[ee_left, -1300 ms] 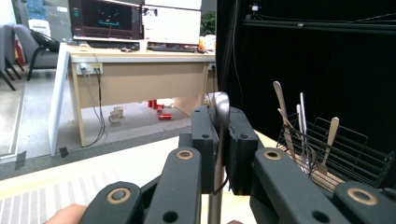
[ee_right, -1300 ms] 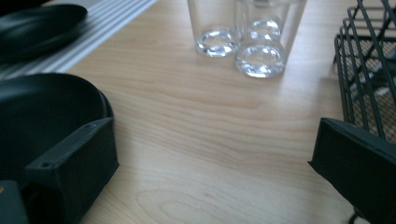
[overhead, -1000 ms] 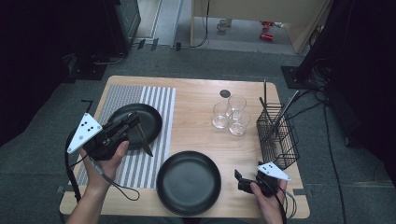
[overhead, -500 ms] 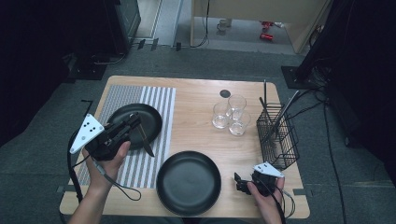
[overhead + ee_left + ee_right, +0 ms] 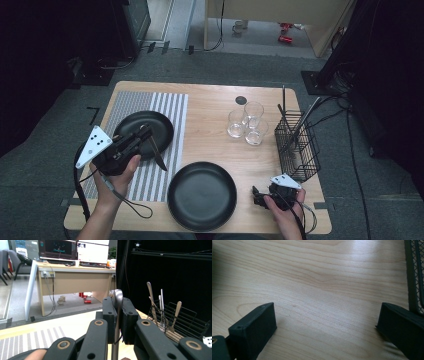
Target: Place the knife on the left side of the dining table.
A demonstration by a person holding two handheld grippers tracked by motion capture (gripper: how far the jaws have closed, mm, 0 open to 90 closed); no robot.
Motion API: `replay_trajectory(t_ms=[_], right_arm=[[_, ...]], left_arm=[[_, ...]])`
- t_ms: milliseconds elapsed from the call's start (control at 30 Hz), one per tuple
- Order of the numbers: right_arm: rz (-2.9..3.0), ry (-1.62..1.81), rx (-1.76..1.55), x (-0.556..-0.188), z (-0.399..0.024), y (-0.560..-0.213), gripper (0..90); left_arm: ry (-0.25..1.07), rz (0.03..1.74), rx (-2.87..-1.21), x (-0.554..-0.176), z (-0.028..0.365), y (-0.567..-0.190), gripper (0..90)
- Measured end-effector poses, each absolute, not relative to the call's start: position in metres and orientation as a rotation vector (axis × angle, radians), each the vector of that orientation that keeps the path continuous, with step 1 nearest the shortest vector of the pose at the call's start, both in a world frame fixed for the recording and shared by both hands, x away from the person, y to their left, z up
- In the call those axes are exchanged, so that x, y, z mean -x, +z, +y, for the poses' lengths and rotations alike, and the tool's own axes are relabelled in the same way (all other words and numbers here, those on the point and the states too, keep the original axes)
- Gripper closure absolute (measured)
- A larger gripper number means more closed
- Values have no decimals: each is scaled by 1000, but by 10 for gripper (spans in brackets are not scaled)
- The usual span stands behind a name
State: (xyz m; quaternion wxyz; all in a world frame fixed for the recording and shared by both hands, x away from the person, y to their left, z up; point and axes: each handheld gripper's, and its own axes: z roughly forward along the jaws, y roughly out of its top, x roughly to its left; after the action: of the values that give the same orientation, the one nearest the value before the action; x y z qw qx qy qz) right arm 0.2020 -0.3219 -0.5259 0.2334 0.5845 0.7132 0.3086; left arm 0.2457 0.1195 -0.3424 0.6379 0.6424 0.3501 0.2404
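Observation:
My left gripper (image 5: 142, 134) hovers over the black plate (image 5: 159, 124) on the striped placemat (image 5: 170, 107). It is shut on a metal utensil (image 5: 158, 157) that looks like a knife. The thin end hangs down past the plate's near rim, and the rounded handle end (image 5: 118, 296) sticks up between the pads. My right gripper (image 5: 257, 196) rests low at the table's front right, pointing left. Its jaws stand wide open over bare wood (image 5: 325, 322) with nothing between them.
A second black plate (image 5: 202, 196) lies at the front middle. Three glasses (image 5: 247, 124) stand together at the back right. A black wire basket (image 5: 300, 150) (image 5: 185, 320) (image 5: 414, 272) with several utensils stands at the right edge, close to the right gripper.
The right gripper has shifted slightly to the left near the front edge. The left gripper and its utensil have stayed put.

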Motion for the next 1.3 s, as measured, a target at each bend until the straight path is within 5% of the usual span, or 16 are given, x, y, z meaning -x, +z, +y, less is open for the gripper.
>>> replay_trajectory(t_ms=[1300], right_arm=[[1958,849,-1605,-202,-322,-526,19]], left_arm=[[447,953,-1406,-257,156,-403,846]])
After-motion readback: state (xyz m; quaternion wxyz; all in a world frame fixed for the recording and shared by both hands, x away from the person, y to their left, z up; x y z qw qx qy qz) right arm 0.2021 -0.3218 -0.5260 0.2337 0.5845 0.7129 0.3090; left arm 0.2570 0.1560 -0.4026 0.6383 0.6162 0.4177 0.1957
